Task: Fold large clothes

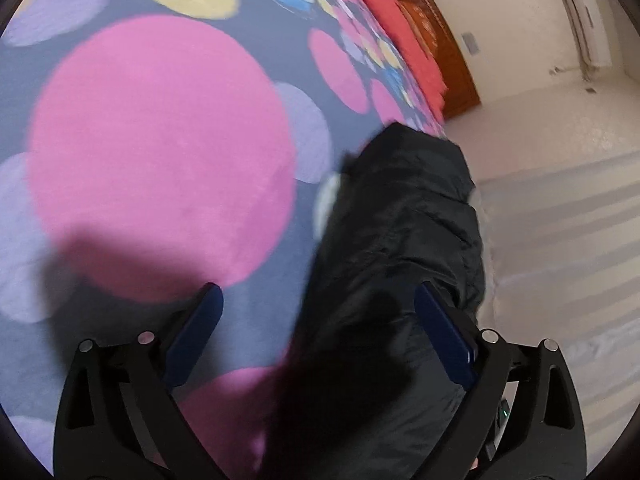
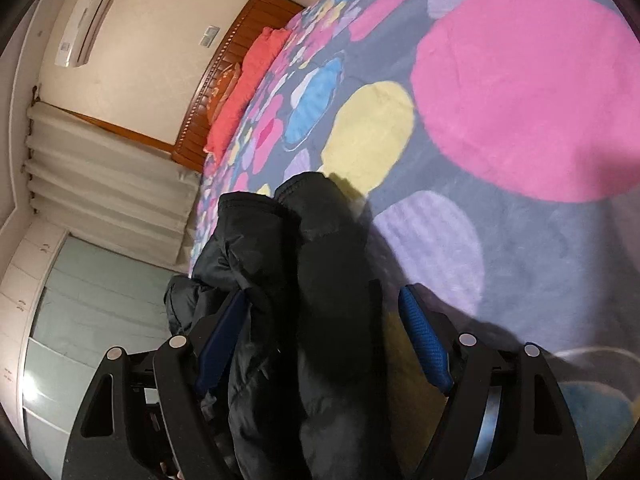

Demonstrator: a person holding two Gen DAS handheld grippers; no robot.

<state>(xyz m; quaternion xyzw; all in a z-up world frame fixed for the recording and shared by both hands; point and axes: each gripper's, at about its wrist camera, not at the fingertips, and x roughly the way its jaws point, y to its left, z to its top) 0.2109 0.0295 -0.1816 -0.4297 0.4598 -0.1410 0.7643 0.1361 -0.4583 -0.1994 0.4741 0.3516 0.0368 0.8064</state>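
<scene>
A black padded jacket (image 1: 404, 248) lies bunched along the edge of a bed, with a pale label or lining patch (image 1: 329, 196) at its left side. My left gripper (image 1: 318, 300) is open, its blue pads (image 1: 196, 332) wide apart, with jacket fabric lying between them toward the right finger. In the right wrist view the same jacket (image 2: 320, 264) runs between the fingers of my right gripper (image 2: 320, 304), which is open too. Neither pair of pads presses the cloth.
The bed has a grey blanket (image 1: 160, 152) with large pink, yellow, purple and blue circles. A red pillow (image 2: 244, 92) and wooden headboard (image 2: 224, 80) lie at the far end. White curtains (image 2: 104, 184), a wall air conditioner (image 2: 88, 20) and pale floor (image 1: 560, 240) flank the bed.
</scene>
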